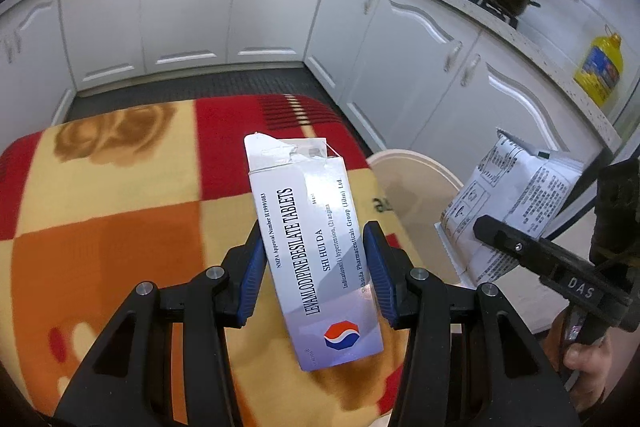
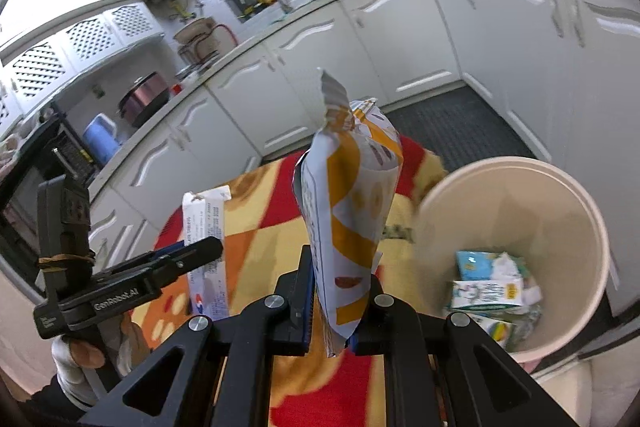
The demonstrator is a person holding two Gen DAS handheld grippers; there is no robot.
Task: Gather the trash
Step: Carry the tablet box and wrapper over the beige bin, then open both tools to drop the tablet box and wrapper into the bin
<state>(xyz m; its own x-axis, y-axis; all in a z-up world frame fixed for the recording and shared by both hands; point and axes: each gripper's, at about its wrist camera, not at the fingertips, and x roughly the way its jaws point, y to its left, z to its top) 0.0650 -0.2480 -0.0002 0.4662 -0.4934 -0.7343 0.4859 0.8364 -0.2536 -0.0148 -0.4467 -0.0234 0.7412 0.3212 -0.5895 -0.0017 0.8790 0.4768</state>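
Holding one piece of trash in each gripper, I am near the end of this round. My left gripper (image 1: 314, 263) stands partly open, its pads pressed on the sides of a white tablet box (image 1: 316, 251), above the checkered blanket (image 1: 120, 211). My right gripper (image 2: 332, 303) is nearly shut, pinching a thin snack bag (image 2: 350, 211) upright. The beige bin (image 2: 516, 187) is just right of my right fingers — some cartons (image 2: 486, 293) already lie inside. Both pieces are not yet dropped.
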